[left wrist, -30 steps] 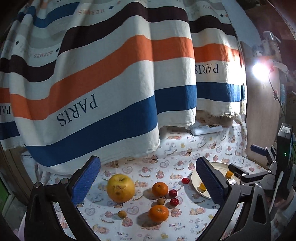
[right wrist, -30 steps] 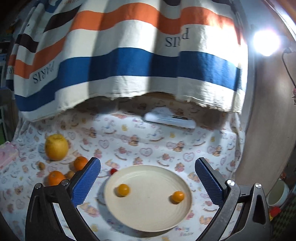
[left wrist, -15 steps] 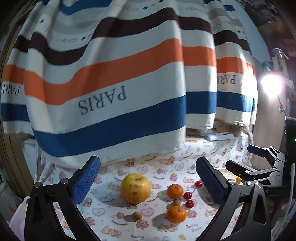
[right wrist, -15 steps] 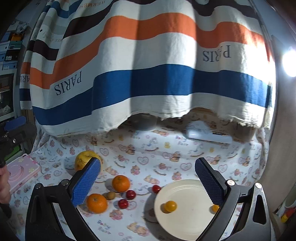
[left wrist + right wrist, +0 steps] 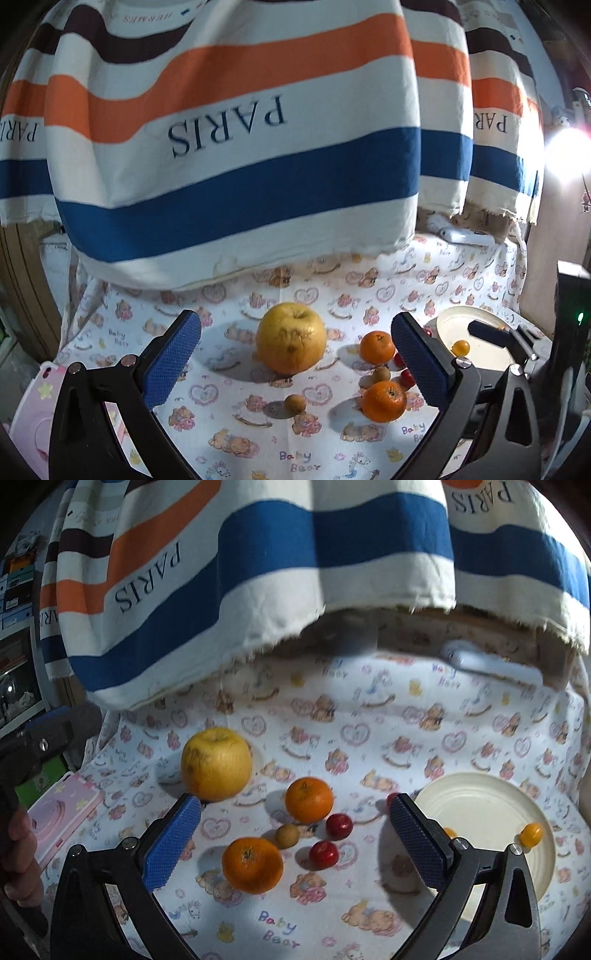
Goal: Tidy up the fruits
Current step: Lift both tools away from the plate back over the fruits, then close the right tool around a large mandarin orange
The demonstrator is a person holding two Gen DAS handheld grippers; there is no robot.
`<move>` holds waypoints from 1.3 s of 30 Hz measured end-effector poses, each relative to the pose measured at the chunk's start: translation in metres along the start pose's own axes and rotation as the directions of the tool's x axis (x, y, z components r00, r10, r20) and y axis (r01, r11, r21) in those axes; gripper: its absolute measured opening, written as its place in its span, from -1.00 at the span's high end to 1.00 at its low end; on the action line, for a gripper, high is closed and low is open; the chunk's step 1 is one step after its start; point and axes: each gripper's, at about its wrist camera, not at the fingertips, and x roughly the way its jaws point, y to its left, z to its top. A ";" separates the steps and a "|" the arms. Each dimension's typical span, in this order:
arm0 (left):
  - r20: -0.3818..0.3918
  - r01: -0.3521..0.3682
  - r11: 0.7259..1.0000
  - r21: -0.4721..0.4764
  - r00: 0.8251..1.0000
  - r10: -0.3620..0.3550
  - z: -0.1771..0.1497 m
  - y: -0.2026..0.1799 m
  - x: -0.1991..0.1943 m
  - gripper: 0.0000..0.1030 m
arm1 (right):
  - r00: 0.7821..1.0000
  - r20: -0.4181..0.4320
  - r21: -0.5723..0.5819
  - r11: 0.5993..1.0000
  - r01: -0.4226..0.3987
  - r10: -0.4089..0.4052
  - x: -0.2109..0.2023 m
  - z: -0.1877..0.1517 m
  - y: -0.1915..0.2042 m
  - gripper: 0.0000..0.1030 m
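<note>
Both claws, left [image 5: 295, 362] and right [image 5: 295, 840], are hanging wide apart, holding nothing, over the fruit. The apple [image 5: 216, 763] and oranges [image 5: 252, 864] are sitting on the cloth [image 5: 369, 731]. Only the right view is showing both tiny yellow fruits [image 5: 530, 834] on the plate [image 5: 480, 805].

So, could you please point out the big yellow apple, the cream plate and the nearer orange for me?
big yellow apple [image 5: 216, 763], right wrist view, on the middle of its front skin.
cream plate [image 5: 480, 812], right wrist view, on its bare centre.
nearer orange [image 5: 252, 864], right wrist view, just below its stem dimple.
</note>
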 end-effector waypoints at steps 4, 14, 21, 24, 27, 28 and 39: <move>-0.033 -0.002 1.000 -0.022 0.999 0.001 -0.003 0.005 0.007 -0.99 | 0.998 -0.054 0.007 1.000 -0.028 0.029 0.011 -0.006 0.000 -0.99; -0.052 -0.003 0.995 -0.104 0.999 -0.002 -0.001 0.024 0.005 -0.99 | 0.987 -0.143 -0.043 0.996 -0.077 0.070 0.025 -0.017 0.011 -0.99; -0.070 -0.015 0.995 -0.095 0.997 0.008 -0.001 0.023 0.008 -0.99 | 0.967 -0.236 -0.054 0.992 -0.110 0.094 0.040 -0.025 0.020 -0.98; -0.075 -0.018 0.996 -0.092 0.997 0.011 -0.002 0.023 0.009 -0.99 | 0.963 -0.252 -0.056 0.992 -0.116 0.098 0.043 -0.026 0.020 -0.91; -0.084 -0.014 0.995 -0.095 0.996 0.006 -0.003 0.023 0.011 -0.99 | 0.955 -0.281 -0.061 0.992 -0.114 0.093 0.047 -0.028 0.023 -0.67; -0.086 -0.014 0.995 -0.095 0.996 0.006 -0.003 0.023 0.011 -0.99 | 0.951 -0.297 -0.066 0.991 -0.114 0.089 0.050 -0.029 0.023 -0.59; -0.124 -0.034 0.997 -0.065 0.992 0.026 -0.009 0.022 0.025 -0.99 | 0.929 -0.358 -0.062 0.990 -0.123 0.093 0.060 -0.035 0.024 0.01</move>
